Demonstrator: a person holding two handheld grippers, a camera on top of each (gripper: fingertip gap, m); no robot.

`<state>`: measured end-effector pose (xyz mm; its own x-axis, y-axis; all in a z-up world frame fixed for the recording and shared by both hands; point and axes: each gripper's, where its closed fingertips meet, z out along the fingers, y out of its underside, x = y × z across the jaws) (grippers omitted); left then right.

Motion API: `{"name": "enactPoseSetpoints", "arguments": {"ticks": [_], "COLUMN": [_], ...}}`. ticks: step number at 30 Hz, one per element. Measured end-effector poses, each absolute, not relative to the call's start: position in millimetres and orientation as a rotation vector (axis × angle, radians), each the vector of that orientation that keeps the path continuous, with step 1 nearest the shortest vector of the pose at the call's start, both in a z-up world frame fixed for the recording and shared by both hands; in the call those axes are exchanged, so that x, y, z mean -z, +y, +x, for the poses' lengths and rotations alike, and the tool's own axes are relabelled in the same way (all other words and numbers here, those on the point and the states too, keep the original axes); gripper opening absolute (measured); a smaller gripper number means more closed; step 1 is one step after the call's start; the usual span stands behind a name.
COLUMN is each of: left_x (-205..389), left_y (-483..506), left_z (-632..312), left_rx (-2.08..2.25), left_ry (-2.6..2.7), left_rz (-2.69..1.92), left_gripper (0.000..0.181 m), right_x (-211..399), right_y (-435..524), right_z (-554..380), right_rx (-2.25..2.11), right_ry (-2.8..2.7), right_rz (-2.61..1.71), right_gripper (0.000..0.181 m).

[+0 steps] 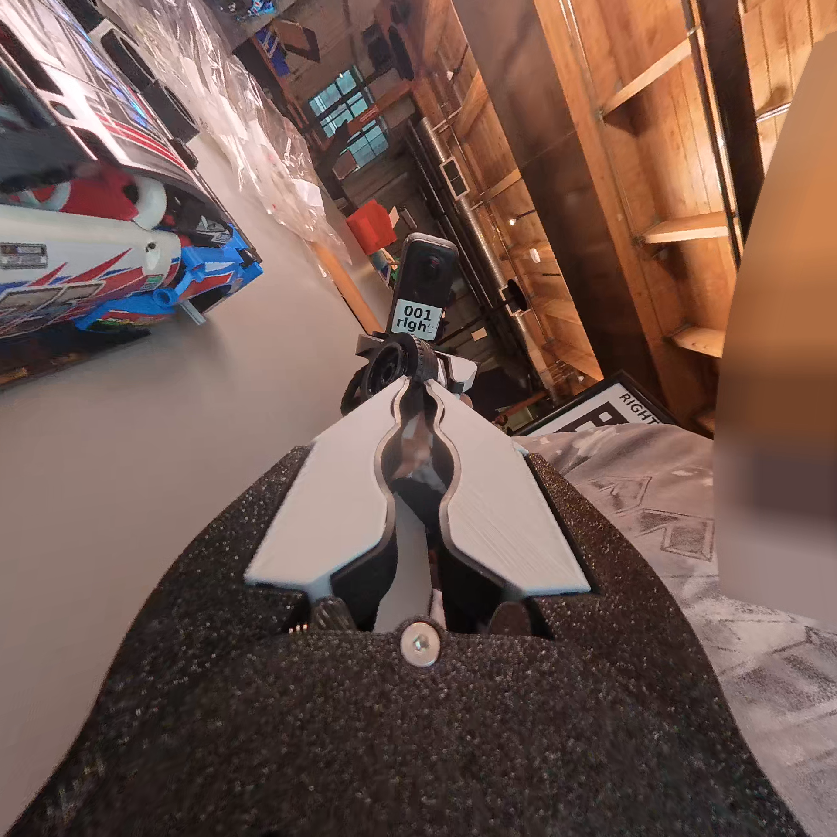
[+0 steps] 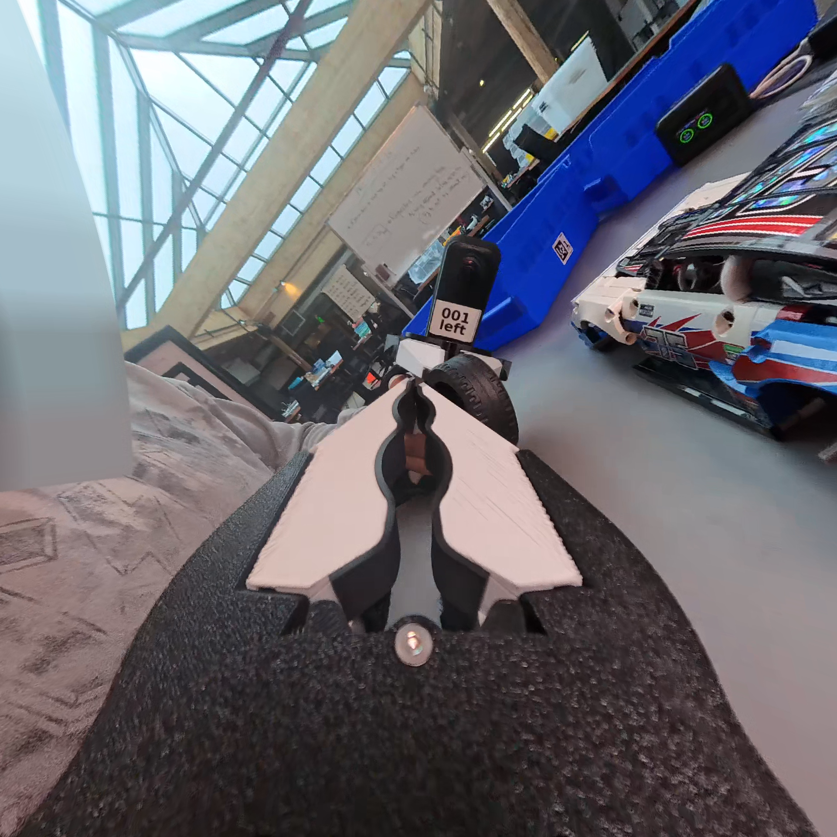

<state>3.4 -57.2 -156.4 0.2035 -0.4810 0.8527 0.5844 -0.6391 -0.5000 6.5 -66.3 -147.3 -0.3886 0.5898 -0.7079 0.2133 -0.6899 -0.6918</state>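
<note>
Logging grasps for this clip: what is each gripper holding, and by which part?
Both grippers meet at one small black rubber toy wheel; the right gripper pinches near its hub, but the left gripper's exact hold is unclear.

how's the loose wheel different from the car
Colour: the wheel is plain black, while the car is white with red and blue markings.
Size: the wheel is one small part. The car is a whole, much longer model.
Place: the wheel sits at the tips of the left tool and right tool, while the car stands apart on the table.
Both look like toy-model pieces.
</note>
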Motion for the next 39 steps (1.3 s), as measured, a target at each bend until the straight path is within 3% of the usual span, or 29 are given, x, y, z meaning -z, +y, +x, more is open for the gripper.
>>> {"name": "enactPoseSetpoints", "arguments": {"ticks": [14,17,20,23,25,27,35,37,39], "left_x": [204.5,201.8,198.0,195.8,195.6,197.4,210.6,210.0,199.2], "left_y": [-56.5,-53.1,-53.9,-57.4,-59.8,-62.4,-77.6,-82.3,-90.0], "left_z": [-3.6,-19.0,-25.9,-22.0,-17.6,-12.4,17.4,25.5,34.6], "left_rx": [1.005,0.994,1.044,1.108,1.126,1.137,1.213,1.279,1.383], "left_ry": [0.141,0.085,0.047,0.052,0.079,0.11,0.276,0.302,0.339], "left_rz": [-2.012,-1.994,-1.969,-1.95,-1.951,-1.968,-2.056,-2.054,-2.001], "left_gripper": [0.0,0.003,0.014,0.022,0.023,0.024,0.036,0.034,0.019], "right_x": [203.6,209.8,233.1,254.3,260.8,255.7,226.8,211.4,200.6], "right_y": [-44.8,-47.0,-63.2,-84.7,-88.8,-95.0,-90.2,-93.8,-94.2], "right_z": [14.1,20.2,29.0,36.5,35.7,33.7,24.2,21.3,19.8], "right_rx": [-1.532,-1.254,-0.997,-0.889,-0.802,-0.849,-0.77,-0.758,-0.729], "right_ry": [-1.467,-1.694,-1.97,-2.16,-2.206,-2.21,-2.115,-2.083,-2.054], "right_rz": [-1.815,-1.66,-1.54,-1.489,-1.434,-1.402,-1.081,-0.982,-0.906], "right_gripper": [0.002,0.026,0.063,0.078,0.074,0.044,0.043,0.043,0.044]}}
